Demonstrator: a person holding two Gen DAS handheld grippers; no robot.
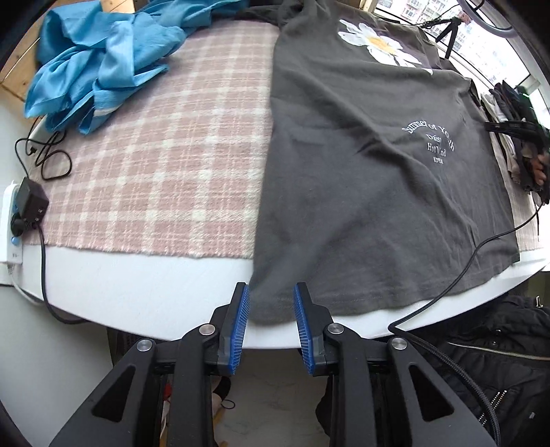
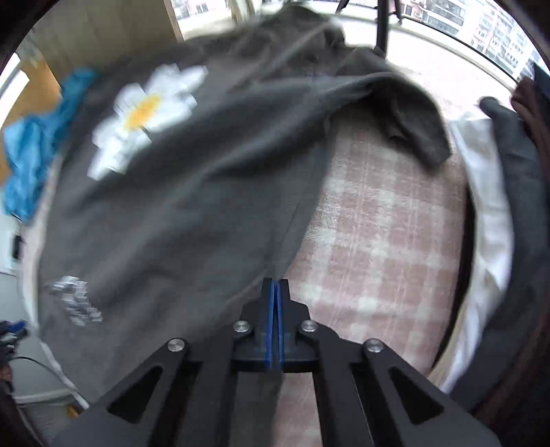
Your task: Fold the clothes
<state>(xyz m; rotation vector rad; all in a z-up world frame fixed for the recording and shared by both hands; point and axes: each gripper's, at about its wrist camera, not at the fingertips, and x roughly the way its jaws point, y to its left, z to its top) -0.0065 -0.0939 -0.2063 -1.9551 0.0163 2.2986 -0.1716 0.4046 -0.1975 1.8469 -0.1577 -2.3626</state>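
Pink plaid blanket point(image 1: 154, 165) covers table; left hand-held gripper point(image 1: 271, 302) spread, right hand-held gripper point(image 2: 276, 292) pressed together.

A white counter point(image 1: 144, 285) carries a pink-and-cream plaid blanket point(image 1: 165, 165), with a white power strip point(image 1: 12, 220) and black adapter point(image 1: 32, 201) at its left edge. Wooden panelling point(image 2: 41, 86) stands behind, and daylight enters through windows point(image 2: 481, 27) facing apartment blocks.

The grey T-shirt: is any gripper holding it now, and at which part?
The right gripper is shut on the T-shirt at its side edge. The left gripper is open around the hem corner, not pressing it.
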